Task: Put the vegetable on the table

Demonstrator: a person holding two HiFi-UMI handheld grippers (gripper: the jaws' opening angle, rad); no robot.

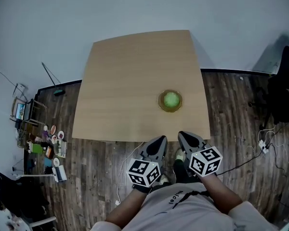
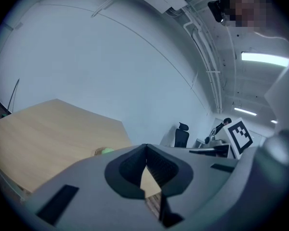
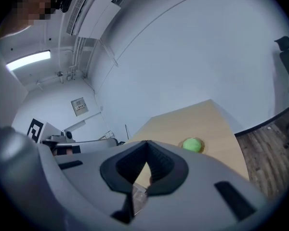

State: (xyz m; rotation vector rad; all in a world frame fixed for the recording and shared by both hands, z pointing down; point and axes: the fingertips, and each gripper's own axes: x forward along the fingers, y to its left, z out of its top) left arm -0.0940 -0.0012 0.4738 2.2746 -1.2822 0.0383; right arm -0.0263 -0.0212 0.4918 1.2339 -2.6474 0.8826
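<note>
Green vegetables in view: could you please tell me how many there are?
1. The round green vegetable sits in a brown dish on the table, toward its near right corner; none seems hidden.

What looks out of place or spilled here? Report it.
Nothing stands out. The green vegetable sits in its dish on the table, nothing spilled. The left tongs and right tongs are shut, empty, short of the table's near edge.
</note>
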